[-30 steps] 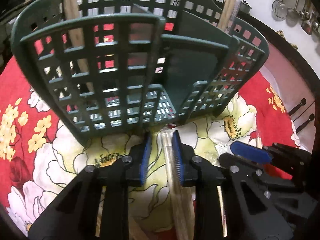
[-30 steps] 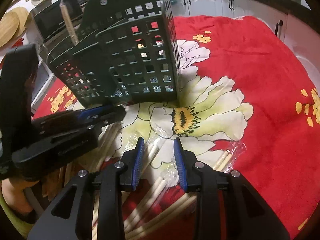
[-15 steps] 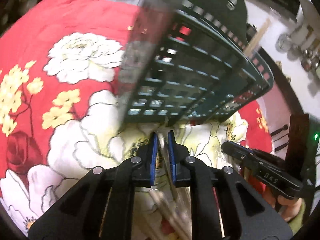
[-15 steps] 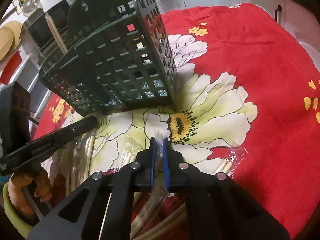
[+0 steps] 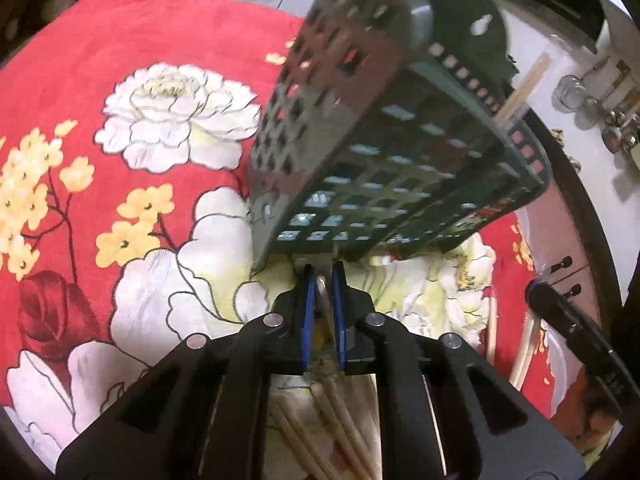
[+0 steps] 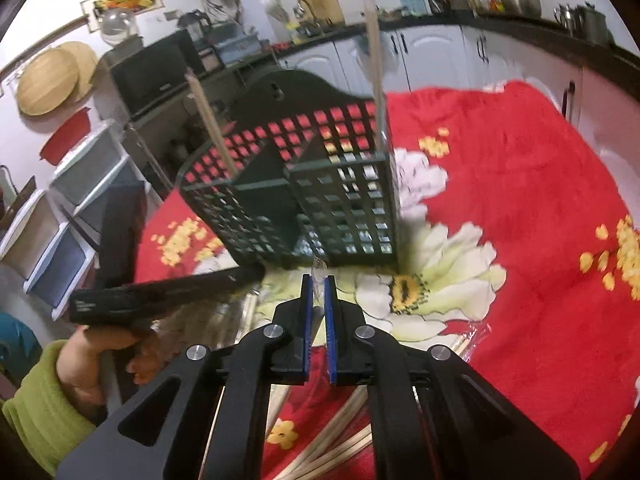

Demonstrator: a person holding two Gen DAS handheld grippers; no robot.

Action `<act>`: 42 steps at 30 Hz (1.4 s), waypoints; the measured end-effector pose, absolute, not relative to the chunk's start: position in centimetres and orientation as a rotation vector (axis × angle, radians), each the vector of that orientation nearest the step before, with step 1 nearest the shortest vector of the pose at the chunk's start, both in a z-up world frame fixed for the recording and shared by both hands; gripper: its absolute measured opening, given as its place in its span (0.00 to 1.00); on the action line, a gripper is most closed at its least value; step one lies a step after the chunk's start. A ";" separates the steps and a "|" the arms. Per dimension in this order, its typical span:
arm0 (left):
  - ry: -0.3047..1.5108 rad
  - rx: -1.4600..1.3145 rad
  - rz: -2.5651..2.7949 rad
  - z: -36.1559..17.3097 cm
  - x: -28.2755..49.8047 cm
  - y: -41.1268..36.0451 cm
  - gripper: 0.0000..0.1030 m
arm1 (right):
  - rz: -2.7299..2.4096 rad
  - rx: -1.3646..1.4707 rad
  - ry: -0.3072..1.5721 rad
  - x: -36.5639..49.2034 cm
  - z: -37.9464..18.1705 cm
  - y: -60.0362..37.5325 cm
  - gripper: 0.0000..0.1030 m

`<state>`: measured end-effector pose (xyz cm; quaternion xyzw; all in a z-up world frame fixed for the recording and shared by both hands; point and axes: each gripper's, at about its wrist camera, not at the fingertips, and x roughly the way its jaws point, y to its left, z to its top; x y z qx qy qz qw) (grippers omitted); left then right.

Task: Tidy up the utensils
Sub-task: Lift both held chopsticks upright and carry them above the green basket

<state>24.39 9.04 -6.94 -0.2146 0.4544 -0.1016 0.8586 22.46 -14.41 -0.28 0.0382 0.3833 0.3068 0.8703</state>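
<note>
— On the tablecloth (image 6: 520,184): utensil basket (image 6: 304,200), upright, near the middle; wall and cabinets behind it.
— In the basket?
— One chopstick (image 6: 208,120) leaning in the left compartment, another (image 6: 374,60) upright at the right corner.
— Before the basket?
— Wrapped chopsticks (image 6: 332,440) lying loose on the cloth, under both grippers.
— Grippers?
— Right gripper (image 6: 319,300) just before the basket; left gripper (image 5: 322,300) to its left, beside it.
</note>
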 end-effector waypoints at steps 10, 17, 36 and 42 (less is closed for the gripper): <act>0.790 -0.430 -0.372 0.0 22.0 6.1 0.03 | 0.621 0.085 0.653 20.3 3.9 -16.2 0.05; 0.723 -0.404 -0.448 3.6 21.1 3.5 0.03 | 0.607 0.101 0.588 19.4 5.9 -17.3 0.05; 0.568 -0.300 -0.505 10.0 19.6 -0.3 0.03 | 0.601 0.105 0.416 17.0 11.1 -19.6 0.04; 0.524 -0.280 -0.499 11.3 19.3 -0.2 0.03 | 0.593 0.097 0.369 16.7 12.4 -19.6 0.04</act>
